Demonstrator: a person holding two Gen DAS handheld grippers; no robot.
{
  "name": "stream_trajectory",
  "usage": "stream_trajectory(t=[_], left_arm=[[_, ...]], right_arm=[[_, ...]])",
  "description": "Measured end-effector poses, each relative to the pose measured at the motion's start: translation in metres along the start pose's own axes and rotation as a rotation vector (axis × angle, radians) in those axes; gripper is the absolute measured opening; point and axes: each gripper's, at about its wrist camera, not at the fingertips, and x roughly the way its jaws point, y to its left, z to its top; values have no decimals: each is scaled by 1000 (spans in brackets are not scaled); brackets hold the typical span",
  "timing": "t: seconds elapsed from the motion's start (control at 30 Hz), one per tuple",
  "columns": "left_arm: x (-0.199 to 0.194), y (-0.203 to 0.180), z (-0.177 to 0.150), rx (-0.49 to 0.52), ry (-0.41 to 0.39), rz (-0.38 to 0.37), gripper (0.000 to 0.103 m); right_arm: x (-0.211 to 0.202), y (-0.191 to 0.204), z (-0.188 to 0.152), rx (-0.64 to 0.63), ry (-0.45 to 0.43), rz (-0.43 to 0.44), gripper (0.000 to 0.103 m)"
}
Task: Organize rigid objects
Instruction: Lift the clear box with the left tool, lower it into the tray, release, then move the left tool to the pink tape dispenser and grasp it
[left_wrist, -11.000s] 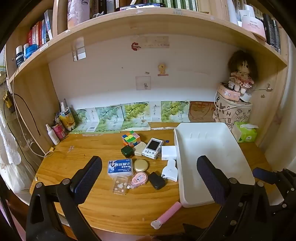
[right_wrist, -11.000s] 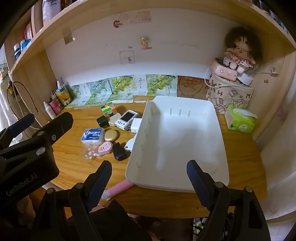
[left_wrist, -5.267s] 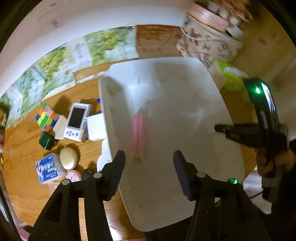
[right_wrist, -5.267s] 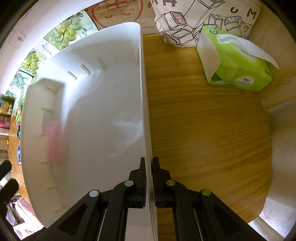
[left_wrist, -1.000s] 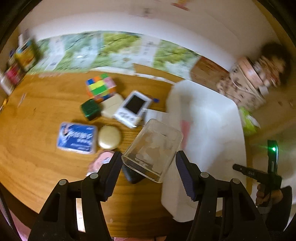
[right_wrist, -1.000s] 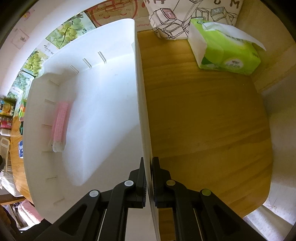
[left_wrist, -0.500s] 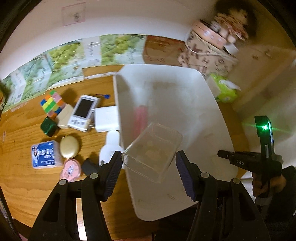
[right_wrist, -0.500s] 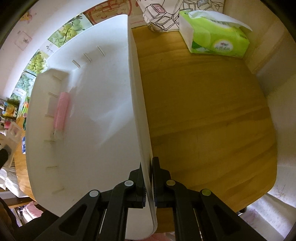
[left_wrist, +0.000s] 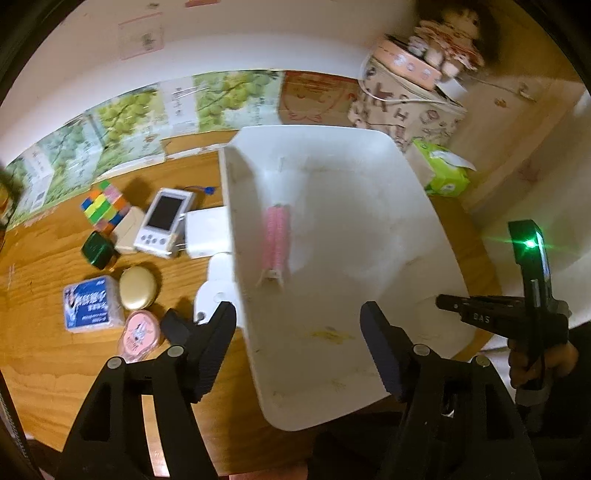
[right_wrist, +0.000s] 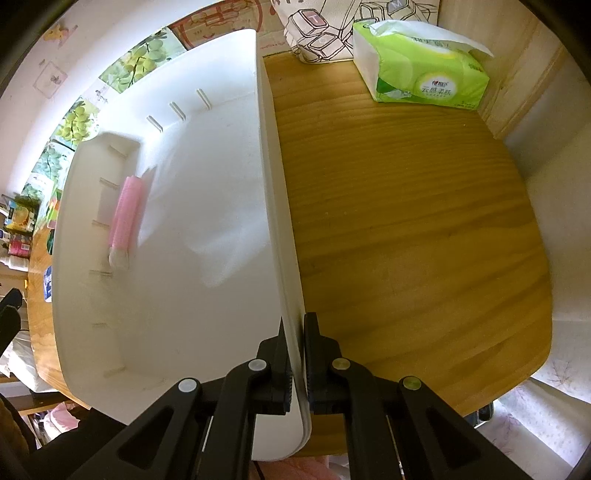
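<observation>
Left gripper: two matte black fingers with ribbed inner pads, silver screw heads at the linkage joints. Right gripper: black, identical build, silver screws along its arms. In the left wrist view, at 3 o'clock, its body carries white "DAS" lettering, a green indicator light, and a bare-skinned hand.

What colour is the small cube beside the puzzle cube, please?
Dark green, clearest in the left wrist view.
</observation>
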Motion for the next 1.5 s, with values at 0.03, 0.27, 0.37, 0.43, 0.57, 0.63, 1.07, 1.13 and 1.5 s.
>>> stream_trajectory(t=[0.03,0.27,0.37,0.43,0.57,0.63,1.07,1.13,1.5], left_arm=[[-1,4,-1,-11,-4,7,73],[-7,40,-13,-117,-19,67,73],[-7,58,-20,-163,-11,99,73],[-8,69,-24,-185,-12,118,73],[-8,99,-32,-262,0,162,73],[-7,114,-36,-303,13,174,73],[35,168,-41,-362,161,177,73],[47,169,-38,-355,194,176,73],[88,165,-29,-300,323,199,73]], right_arm=[[1,0,1,-2,0,-1,5],[-2,6,0,-14,6,-13,5],[0,7,1,-22,9,-18,5],[1,8,2,-25,11,-24,5],[3,11,4,-35,17,-40,5],[3,14,6,-37,18,-46,5],[5,20,23,-19,29,-77,6],[6,20,23,-5,33,-78,6],[4,14,21,45,45,-82,7]])
